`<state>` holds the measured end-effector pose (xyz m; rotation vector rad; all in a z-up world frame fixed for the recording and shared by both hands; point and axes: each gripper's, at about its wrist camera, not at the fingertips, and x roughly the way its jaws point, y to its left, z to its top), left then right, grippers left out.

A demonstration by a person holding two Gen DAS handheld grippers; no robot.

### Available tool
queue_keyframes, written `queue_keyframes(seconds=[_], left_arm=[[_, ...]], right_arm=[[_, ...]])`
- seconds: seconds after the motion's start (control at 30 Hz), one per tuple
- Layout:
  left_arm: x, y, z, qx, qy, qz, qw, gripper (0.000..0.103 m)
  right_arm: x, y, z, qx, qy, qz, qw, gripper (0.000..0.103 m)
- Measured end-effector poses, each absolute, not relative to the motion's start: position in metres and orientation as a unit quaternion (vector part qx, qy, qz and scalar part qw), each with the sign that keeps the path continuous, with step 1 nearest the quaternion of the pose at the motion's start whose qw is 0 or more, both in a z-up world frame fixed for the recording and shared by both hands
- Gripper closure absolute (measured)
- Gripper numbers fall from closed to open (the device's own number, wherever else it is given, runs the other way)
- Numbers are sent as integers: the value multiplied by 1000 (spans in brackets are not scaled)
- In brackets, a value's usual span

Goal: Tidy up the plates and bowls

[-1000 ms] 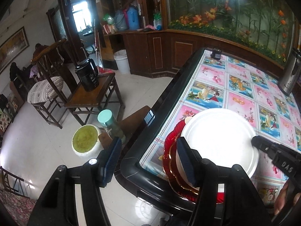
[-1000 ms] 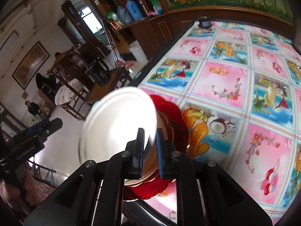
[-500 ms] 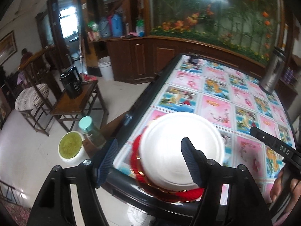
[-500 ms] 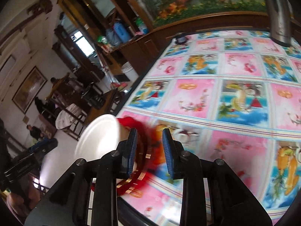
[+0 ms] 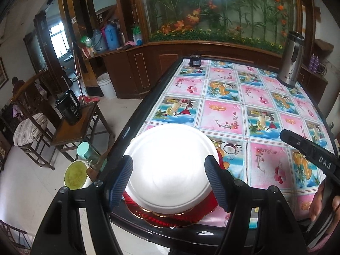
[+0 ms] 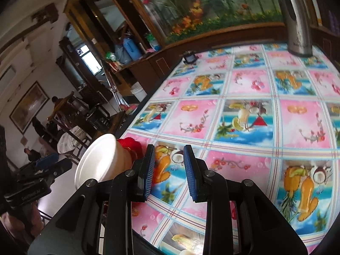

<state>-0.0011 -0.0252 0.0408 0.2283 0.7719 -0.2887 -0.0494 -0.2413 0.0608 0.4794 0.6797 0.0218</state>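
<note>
A white bowl [image 5: 170, 165] sits on a stack with a red gold-rimmed plate [image 5: 170, 217] at the near left corner of the table. My left gripper [image 5: 169, 179] is open, its blue pads on either side of the bowl without touching it. In the right wrist view the white bowl [image 6: 99, 159] and the red plate [image 6: 127, 143] lie to the left. My right gripper [image 6: 167, 170] is open and empty over the tablecloth, to the right of the stack. The right gripper's arm also shows in the left wrist view [image 5: 308, 150].
The table [image 5: 233, 110] has a colourful patterned cloth and a black rim. A steel thermos [image 5: 291, 59] stands at the far right and a small black object [image 5: 195, 60] at the far edge. Chairs, a black kettle [image 5: 69, 106] and a green-filled pot [image 5: 75, 175] are off to the left.
My right gripper let go of the white bowl's rim, opened and drew back to the right. My left gripper shifted so its pads now flank the bowl.
</note>
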Motion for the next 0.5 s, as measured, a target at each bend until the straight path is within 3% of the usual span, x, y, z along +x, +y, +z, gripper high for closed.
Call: queue_keyframes(seconds=[0.5], left_arm=[[0, -38, 44, 119, 372, -140, 910, 33]], right_arm=[[-53, -238, 67, 219, 317, 11, 923, 76]])
